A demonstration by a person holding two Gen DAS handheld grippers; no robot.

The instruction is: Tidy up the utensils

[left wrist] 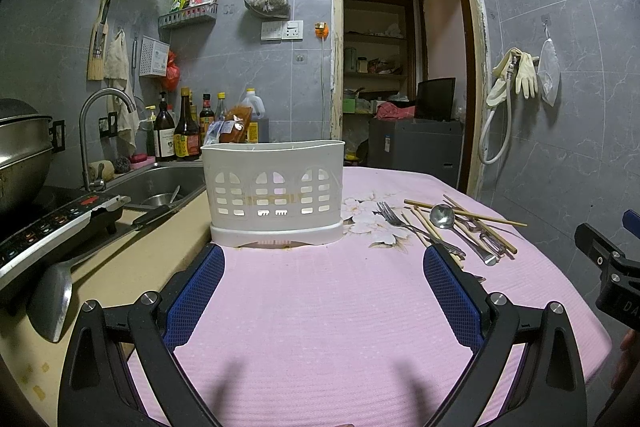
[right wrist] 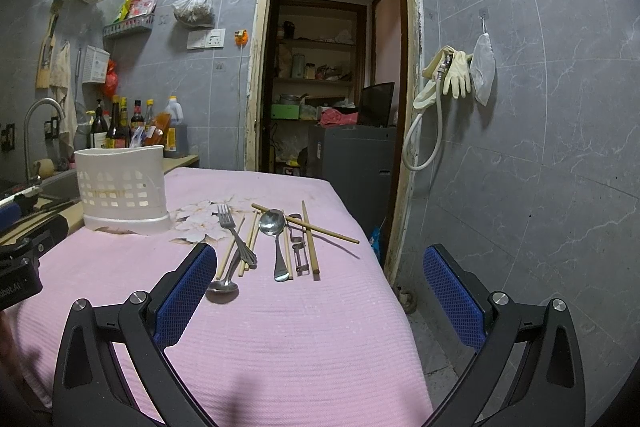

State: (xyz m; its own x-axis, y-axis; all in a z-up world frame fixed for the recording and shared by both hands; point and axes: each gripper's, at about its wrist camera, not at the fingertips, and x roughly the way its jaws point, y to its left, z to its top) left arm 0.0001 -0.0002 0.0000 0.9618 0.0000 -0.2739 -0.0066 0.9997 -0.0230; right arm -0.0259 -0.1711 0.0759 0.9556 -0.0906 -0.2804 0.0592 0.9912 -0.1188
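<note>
We hold both hand-held grippers, left point(left wrist: 324, 267) and right point(right wrist: 320, 267), released above the worktop point(right wrist: 280, 327); utensils point(right wrist: 276, 239) lie ahead of the right, the holder point(left wrist: 274, 191) ahead of the left, ready for loading.

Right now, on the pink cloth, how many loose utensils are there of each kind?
Forks: 1
Spoons: 2
Chopsticks: 6, as far as the overlap lets me count
Peeler-like tool: 1
Total: 10
</note>
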